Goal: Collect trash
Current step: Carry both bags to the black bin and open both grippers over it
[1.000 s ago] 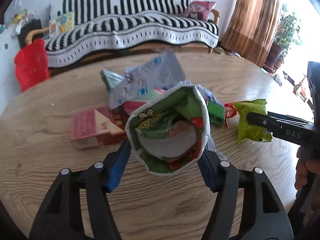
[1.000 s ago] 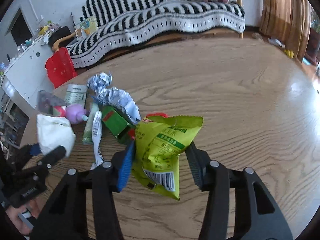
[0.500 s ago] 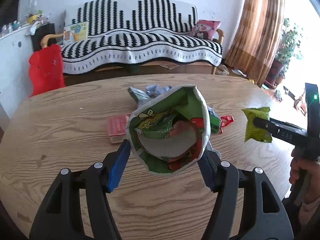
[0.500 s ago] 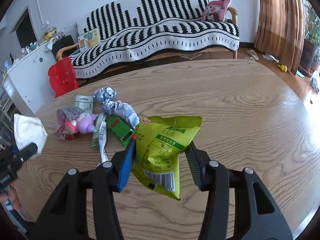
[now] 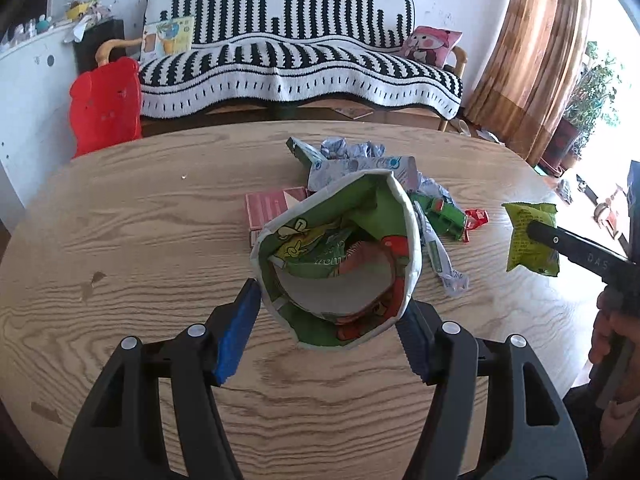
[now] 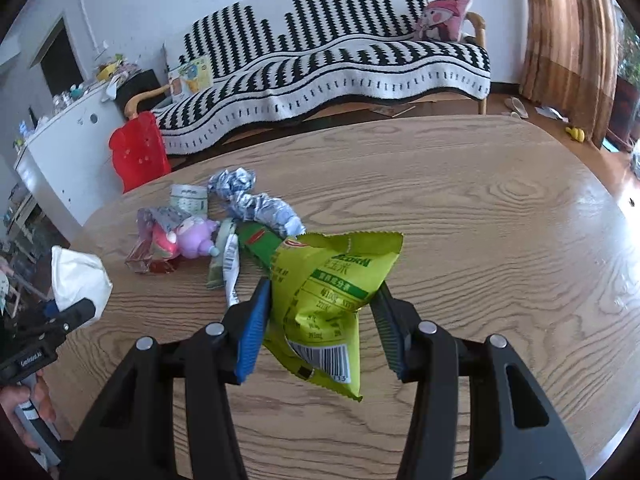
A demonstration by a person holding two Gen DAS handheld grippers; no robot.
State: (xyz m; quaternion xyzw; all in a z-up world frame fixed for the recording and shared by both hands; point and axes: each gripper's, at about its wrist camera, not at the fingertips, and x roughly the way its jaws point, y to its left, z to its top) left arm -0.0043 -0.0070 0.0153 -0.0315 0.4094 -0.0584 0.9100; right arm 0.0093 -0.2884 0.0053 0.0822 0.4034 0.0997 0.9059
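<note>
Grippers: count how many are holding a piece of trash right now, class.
2. The left gripper holds the open green snack bag; the right gripper holds the yellow-green wrapper.

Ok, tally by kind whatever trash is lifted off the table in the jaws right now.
Open green-and-white snack bag, in the left gripper: 1
Yellow-green snack packet, in the right gripper: 1
Total: 2
</note>
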